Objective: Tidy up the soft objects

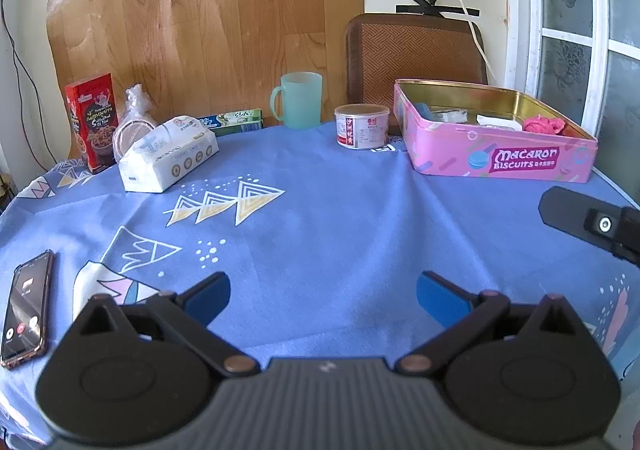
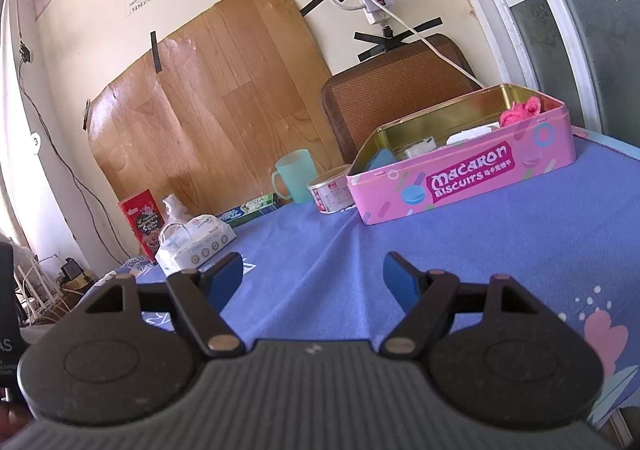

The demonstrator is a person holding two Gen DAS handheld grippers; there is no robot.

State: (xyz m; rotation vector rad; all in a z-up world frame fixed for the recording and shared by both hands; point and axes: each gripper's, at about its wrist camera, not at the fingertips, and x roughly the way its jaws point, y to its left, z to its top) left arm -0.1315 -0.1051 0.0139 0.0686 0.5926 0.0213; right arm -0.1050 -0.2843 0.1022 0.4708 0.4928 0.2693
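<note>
A pink biscuit tin stands open at the far right of the table. Inside it lie a crumpled pink cloth, a blue soft piece and some white items. A white tissue pack lies at the far left. My left gripper hovers open over the blue tablecloth, with nothing between its fingers. My right gripper is also open and empty, well short of the tin. One finger of the right gripper shows at the right edge of the left wrist view.
Along the back stand a red box, a bagged round item, a toothpaste box, a green mug and a small can. A phone lies near left. A chair back rises behind the table.
</note>
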